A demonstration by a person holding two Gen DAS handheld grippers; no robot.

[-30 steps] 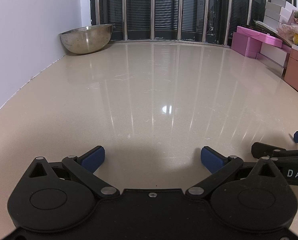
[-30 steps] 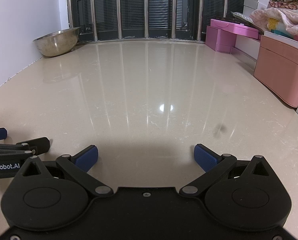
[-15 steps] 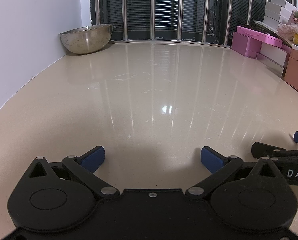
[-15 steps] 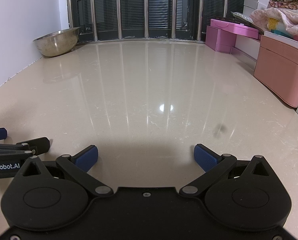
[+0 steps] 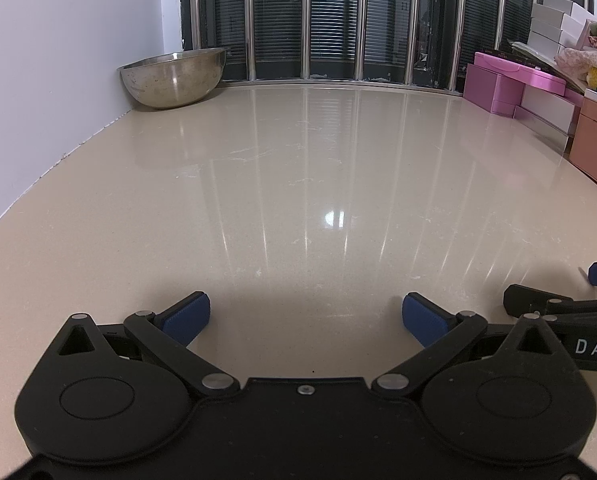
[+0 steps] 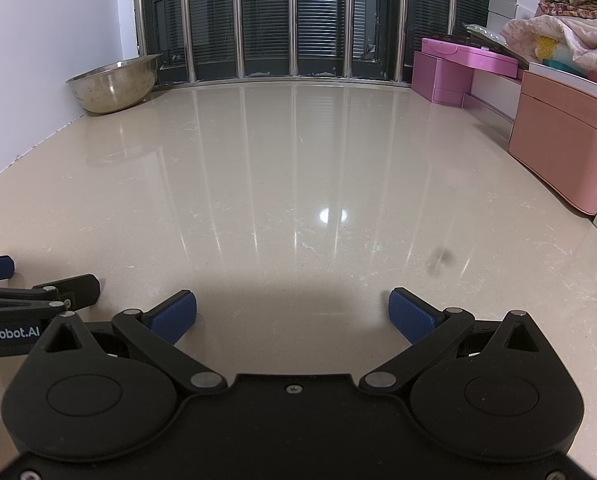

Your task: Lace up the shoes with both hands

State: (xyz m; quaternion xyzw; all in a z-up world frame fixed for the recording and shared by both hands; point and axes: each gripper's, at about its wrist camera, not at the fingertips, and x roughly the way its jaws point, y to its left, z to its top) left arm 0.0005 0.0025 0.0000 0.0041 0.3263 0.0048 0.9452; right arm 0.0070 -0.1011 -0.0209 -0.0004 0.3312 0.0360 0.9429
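Blue-padded left tool [image 5: 306, 318], right tool [image 6: 292, 312]: jaws wide apart, gripping nothing.

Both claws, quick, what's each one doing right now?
Left claw: open, holding nothing, above the bare floor.
Right claw: open, holding nothing.

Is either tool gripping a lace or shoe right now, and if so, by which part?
Nothing is held. The left tool and the right tool are both open over the bare floor, and neither view shows a shoe or lace.
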